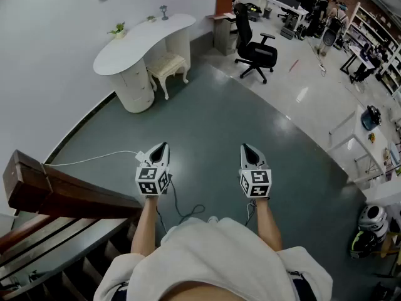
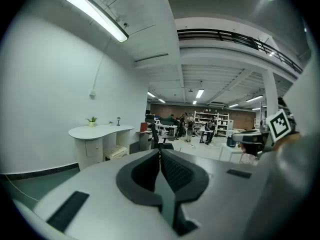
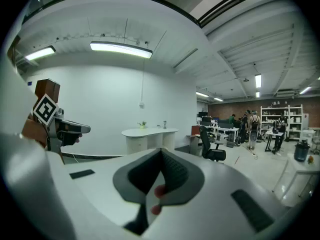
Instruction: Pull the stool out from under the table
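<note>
Cream cushioned stool [image 1: 168, 65] at curved white table [image 1: 143, 41]

White table [image 1: 143, 40], cream stool [image 1: 168, 64] (quilted seat), grey-green floor [image 1: 207, 127].

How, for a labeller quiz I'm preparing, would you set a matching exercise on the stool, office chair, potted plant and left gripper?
1 stool
2 office chair
3 potted plant
4 left gripper

A on top of the white table
B jaws shut, nothing held
C tucked partly under that table
D black, away from the table

Pairs: 1-C, 2-D, 3-A, 4-B
</note>
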